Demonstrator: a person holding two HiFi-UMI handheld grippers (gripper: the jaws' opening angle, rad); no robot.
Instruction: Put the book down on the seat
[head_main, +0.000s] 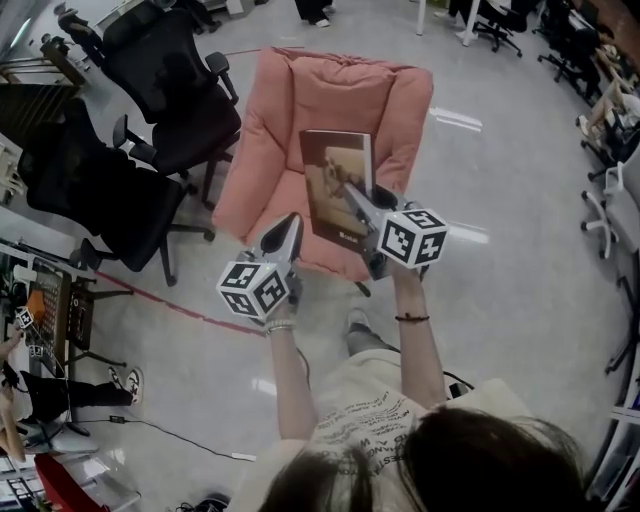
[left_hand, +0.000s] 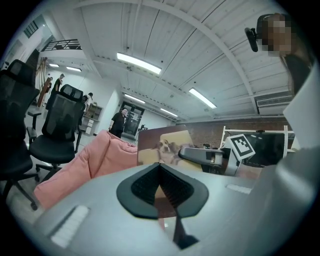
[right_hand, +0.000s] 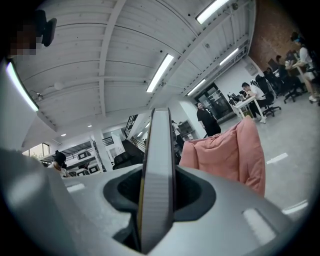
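Right gripper (head_main: 362, 203) clamped on the edge of a thin, flat, rectangular book (head_main: 335, 170), held above the pink padded fabric armchair seat (head_main: 268, 198). Left gripper (head_main: 289, 228) closed, empty.

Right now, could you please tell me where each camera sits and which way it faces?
Head view: on the person's head, facing steeply down at the armchair; hair, forearms, left gripper and right gripper show.
Left gripper view: on the left gripper, facing along its shut, empty jaws toward the book.
Right gripper view: on the right gripper, facing along jaws clamped on the book's edge.
Shared: all show book and armchair.
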